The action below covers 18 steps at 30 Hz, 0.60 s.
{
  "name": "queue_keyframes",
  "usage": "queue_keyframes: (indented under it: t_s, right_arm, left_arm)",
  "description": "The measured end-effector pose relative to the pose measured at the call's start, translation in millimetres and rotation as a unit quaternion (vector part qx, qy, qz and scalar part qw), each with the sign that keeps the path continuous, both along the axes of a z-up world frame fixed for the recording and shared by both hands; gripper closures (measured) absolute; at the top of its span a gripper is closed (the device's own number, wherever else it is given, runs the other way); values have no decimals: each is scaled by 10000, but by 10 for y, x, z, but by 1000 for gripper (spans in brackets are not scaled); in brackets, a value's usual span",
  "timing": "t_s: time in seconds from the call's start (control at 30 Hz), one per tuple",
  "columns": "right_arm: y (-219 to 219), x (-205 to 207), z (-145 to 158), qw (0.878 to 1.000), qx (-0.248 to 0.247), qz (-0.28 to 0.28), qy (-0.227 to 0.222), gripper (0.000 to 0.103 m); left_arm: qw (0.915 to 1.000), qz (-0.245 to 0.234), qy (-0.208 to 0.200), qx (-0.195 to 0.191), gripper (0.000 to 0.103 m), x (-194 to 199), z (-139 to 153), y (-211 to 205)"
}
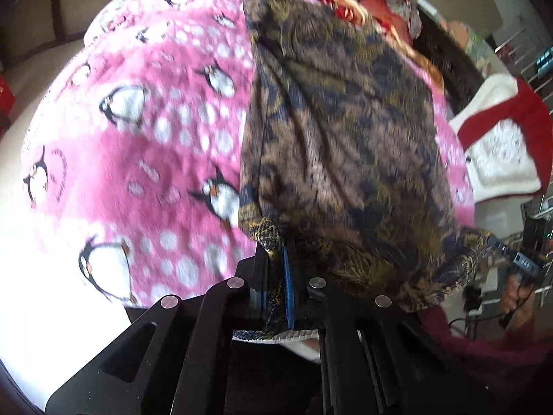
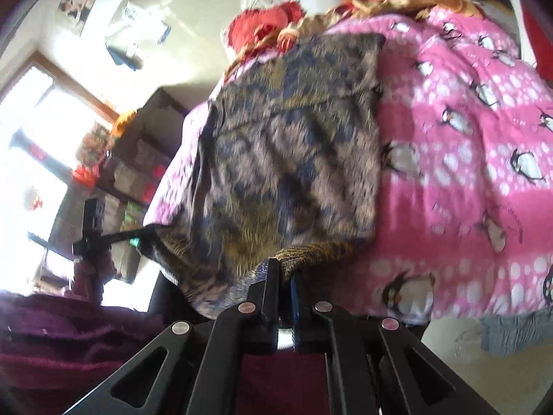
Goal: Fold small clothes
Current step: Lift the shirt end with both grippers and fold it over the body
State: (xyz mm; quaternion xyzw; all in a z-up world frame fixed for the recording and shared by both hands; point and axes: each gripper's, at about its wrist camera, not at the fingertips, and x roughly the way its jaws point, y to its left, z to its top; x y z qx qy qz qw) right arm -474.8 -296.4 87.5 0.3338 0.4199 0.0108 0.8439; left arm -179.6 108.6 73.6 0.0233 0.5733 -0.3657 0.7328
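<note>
A brown garment with a navy and gold print (image 1: 345, 131) lies on a pink penguin blanket (image 1: 138, 145). My left gripper (image 1: 278, 242) is shut on the garment's near left corner, cloth pinched between its blue pads. In the right wrist view the same garment (image 2: 293, 159) spreads away from me, and my right gripper (image 2: 283, 269) is shut on its near edge. Both near corners are raised off the blanket. The other gripper (image 1: 511, 256) shows at the right edge of the left view, holding the far near corner.
Red and gold cushions (image 2: 276, 27) and white pillows sit at the head of the bed. A red and white blanket (image 1: 501, 138) lies off the bed's right side. Shelves (image 2: 138, 173) and a bright window stand left in the right wrist view. A maroon sleeve (image 2: 52, 328) is near.
</note>
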Motion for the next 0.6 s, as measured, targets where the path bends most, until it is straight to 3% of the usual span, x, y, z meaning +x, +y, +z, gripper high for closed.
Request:
queue_keyframes:
  t_s: [0.23,0.6]
  right_arm:
    - [-185,171,142,9986,-167,-377,-331,99]
    - [-578,298,382,9879,-183,-1145,-1035,99]
  left_arm:
    - [9979,306,-391,-424,97,309,216,-179]
    - [9927,614,-933,-449,97,699,447,-504]
